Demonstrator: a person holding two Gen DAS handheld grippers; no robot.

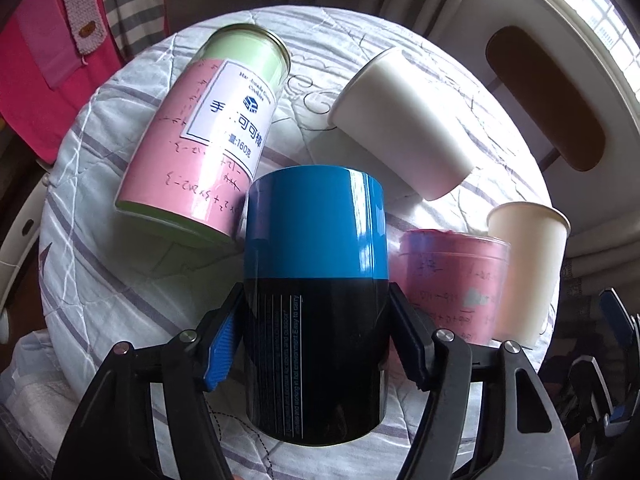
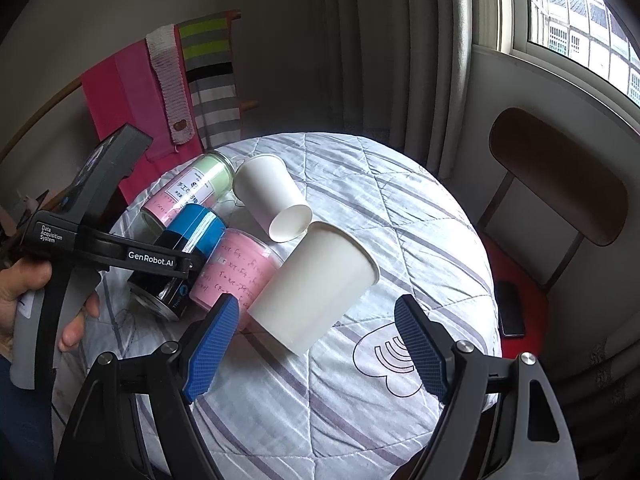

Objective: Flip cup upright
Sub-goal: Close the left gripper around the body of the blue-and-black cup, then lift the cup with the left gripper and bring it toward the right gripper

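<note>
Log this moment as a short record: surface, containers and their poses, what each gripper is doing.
surface: round table under a quilted striped cloth
left gripper: shut on the blue-and-black can
right gripper: open, holding nothing, near the closest paper cup
labelled pink-and-green can: lying on its side
pink can: beside the blue-and-black can
near paper cup: tilted, rim up and to the right
far paper cup: on its side
background: chair, hanging cloths

Pink can (image 1: 452,284) half hidden, blurred
</note>
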